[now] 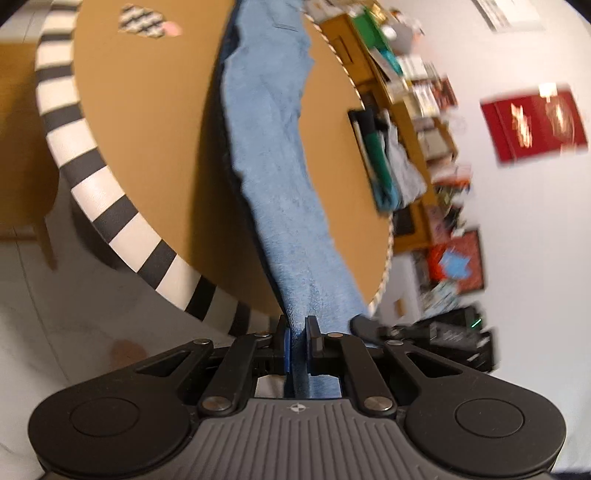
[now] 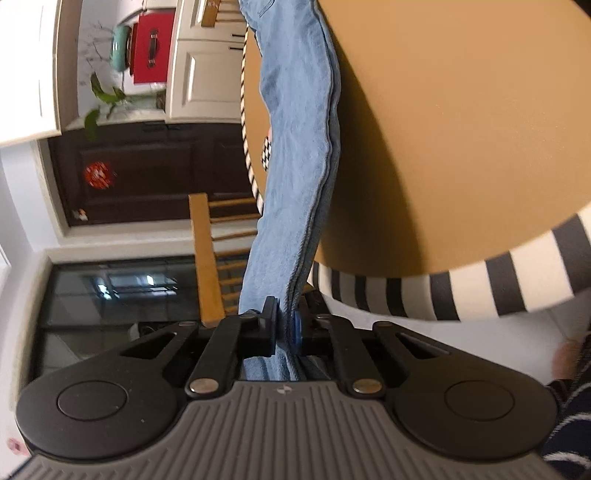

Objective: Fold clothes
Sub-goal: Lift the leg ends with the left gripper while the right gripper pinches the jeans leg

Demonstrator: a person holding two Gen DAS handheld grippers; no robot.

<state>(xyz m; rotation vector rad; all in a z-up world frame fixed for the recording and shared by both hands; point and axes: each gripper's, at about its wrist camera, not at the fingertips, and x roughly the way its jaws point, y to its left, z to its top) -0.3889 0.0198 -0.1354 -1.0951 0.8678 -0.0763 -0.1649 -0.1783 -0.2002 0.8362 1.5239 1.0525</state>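
A pair of light blue jeans (image 1: 273, 155) stretches from the round tan table (image 1: 147, 140) down to me. My left gripper (image 1: 297, 332) is shut on one end of the denim, held off the table's near edge. In the right wrist view the jeans (image 2: 291, 155) hang along the table (image 2: 461, 129) edge, and my right gripper (image 2: 284, 325) is shut on the fabric just below the rim. Both views are tilted. The far end of the jeans lies on the tabletop.
The table has a black-and-white striped rim (image 1: 92, 192). A small checkered item (image 1: 142, 22) lies on its far side. Cluttered shelves (image 1: 417, 110) stand to the right. A wooden chair (image 2: 214, 258) and a dark door (image 2: 147, 173) show in the right wrist view.
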